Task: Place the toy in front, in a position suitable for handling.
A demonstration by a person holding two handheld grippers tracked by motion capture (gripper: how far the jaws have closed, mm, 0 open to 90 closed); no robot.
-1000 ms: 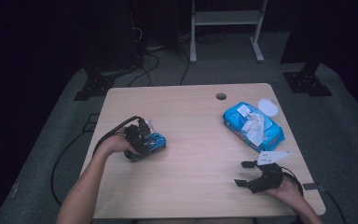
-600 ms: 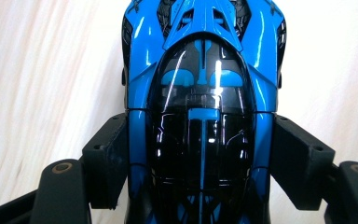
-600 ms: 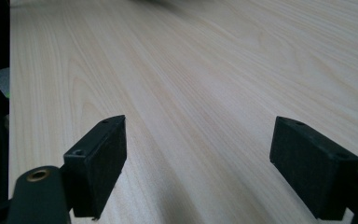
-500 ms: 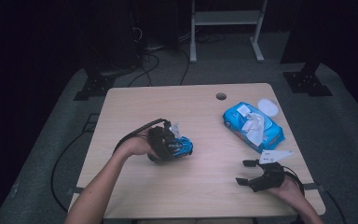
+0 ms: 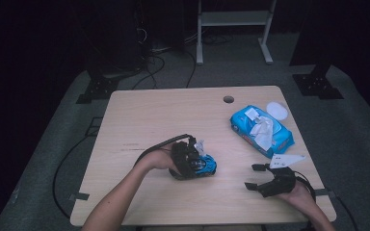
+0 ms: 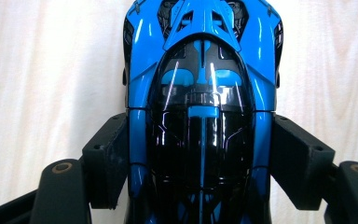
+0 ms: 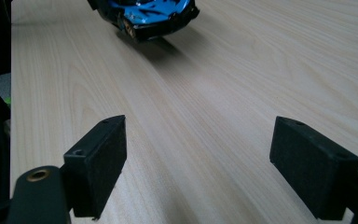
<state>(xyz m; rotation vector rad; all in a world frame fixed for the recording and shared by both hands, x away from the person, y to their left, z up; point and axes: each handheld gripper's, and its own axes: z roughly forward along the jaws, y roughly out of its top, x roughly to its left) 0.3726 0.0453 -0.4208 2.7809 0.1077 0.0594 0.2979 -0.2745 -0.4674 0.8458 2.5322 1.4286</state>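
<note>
A blue and black toy car (image 6: pixel 200 107) sits between the jaws of my left gripper (image 6: pixel 200 161), whose pads press on both of its sides. In the high view the left gripper (image 5: pixel 192 161) holds the car (image 5: pixel 206 165) near the middle of the wooden table (image 5: pixel 149 110). In the right gripper view the car (image 7: pixel 151 16) hangs a little above the tabletop, with its shadow underneath. My right gripper (image 7: pixel 198 161) stands open with nothing between its pads. From above, the right gripper (image 5: pixel 256 176) rests low near the table's front right, pointing left toward the car.
A blue pack of wet wipes (image 5: pixel 261 129) lies at the right of the table with a white tissue pulled out. A white round lid (image 5: pixel 276 110) lies beside it. A cable hole (image 5: pixel 228 99) sits near the far edge. Cables and stand legs are on the floor behind.
My left gripper has carried the toy car rightward across the table, from the left side toward the middle. The right gripper has stayed where it was.
</note>
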